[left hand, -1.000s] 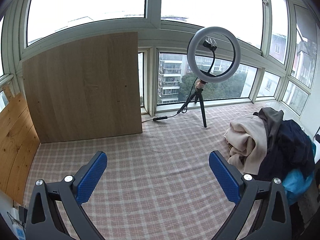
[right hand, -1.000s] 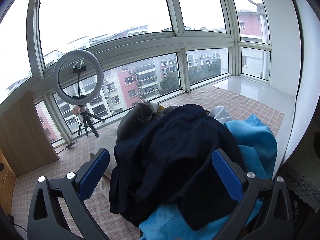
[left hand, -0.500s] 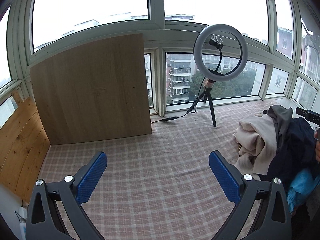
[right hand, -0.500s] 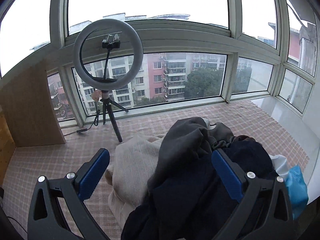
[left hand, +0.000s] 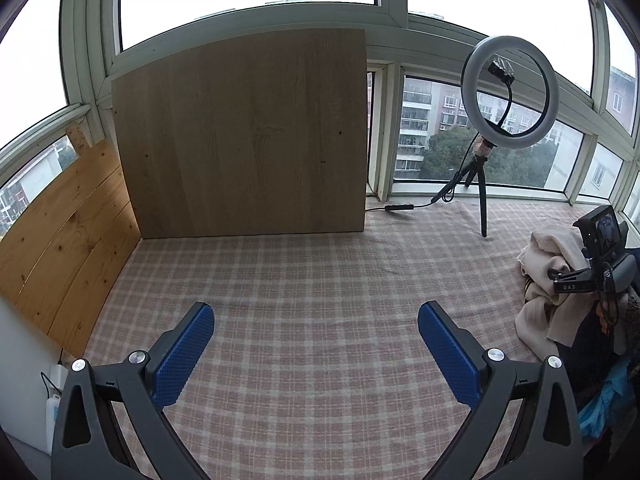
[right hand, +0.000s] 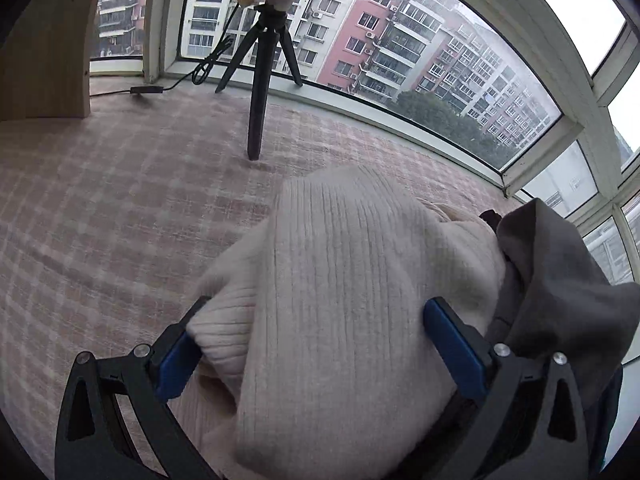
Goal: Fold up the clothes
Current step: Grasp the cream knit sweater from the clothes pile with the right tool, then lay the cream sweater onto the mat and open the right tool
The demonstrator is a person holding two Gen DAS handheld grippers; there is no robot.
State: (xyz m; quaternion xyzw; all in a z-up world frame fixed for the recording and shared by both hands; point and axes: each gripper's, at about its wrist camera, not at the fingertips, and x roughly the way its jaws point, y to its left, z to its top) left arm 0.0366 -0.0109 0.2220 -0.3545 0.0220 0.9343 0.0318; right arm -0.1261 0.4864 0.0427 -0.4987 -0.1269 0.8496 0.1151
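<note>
A heap of clothes lies at the right end of the checked cloth [left hand: 320, 272]. A cream ribbed sweater [left hand: 548, 280] is on top, beside a grey garment [right hand: 560, 280], a dark one [left hand: 592, 344] and a blue one [left hand: 608, 400]. My right gripper [right hand: 316, 340] has pushed down onto the cream sweater [right hand: 352, 280]. A thick fold fills the gap and spills over the left pad. Its jaws are closing but still stand wide. The right gripper's camera [left hand: 600, 236] shows over the heap. My left gripper [left hand: 316, 344] hangs open over bare cloth with nothing between its fingers.
A ring light on a small tripod [left hand: 508, 92] stands by the windows, its cable trailing left; one tripod leg [right hand: 256, 120] is just beyond the sweater. A wooden board [left hand: 248, 140] leans at the back and a pine panel [left hand: 60, 240] lines the left side.
The right gripper swung left and dropped from above the dark garment onto the cream sweater, which now sits between its jaws. The left gripper drifted left, and the board moved toward the centre.
</note>
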